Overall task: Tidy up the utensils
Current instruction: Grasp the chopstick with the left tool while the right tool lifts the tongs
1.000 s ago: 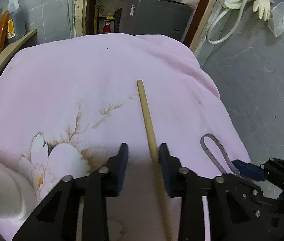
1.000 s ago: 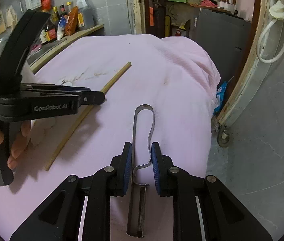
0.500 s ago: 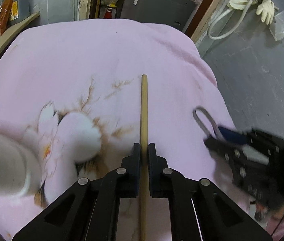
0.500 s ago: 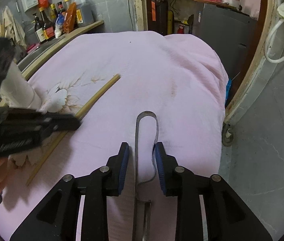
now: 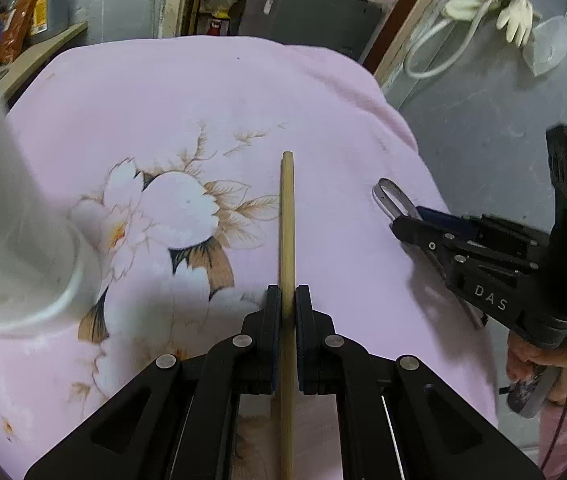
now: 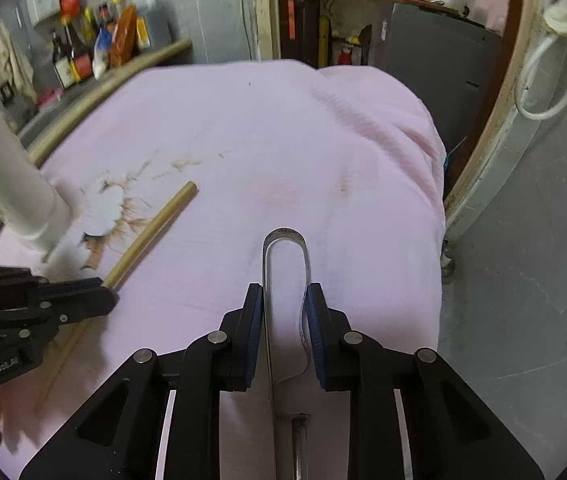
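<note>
A pink flowered cloth [image 6: 323, 152] covers the table. Behind it stands a grey cabinet [image 6: 443, 64]; left, a shelf [image 6: 123, 68] bearing bottles [image 6: 83, 48]; right, grey floor [image 6: 523, 280].

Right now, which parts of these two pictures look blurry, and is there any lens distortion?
Left wrist view: the white container at the left edge is smeared, the wooden stick sharp. Right wrist view: the container and far bottles are soft. Both views bow straight lines, fisheye.

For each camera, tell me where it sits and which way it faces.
Left wrist: on the left tongs, facing down along the wooden stick they clamp; right tongs and a hand show.
Right wrist: on the right tongs, closing around the metal peeler; left tongs at left.
Shared: pink cloth, stick, peeler, white container.
</note>
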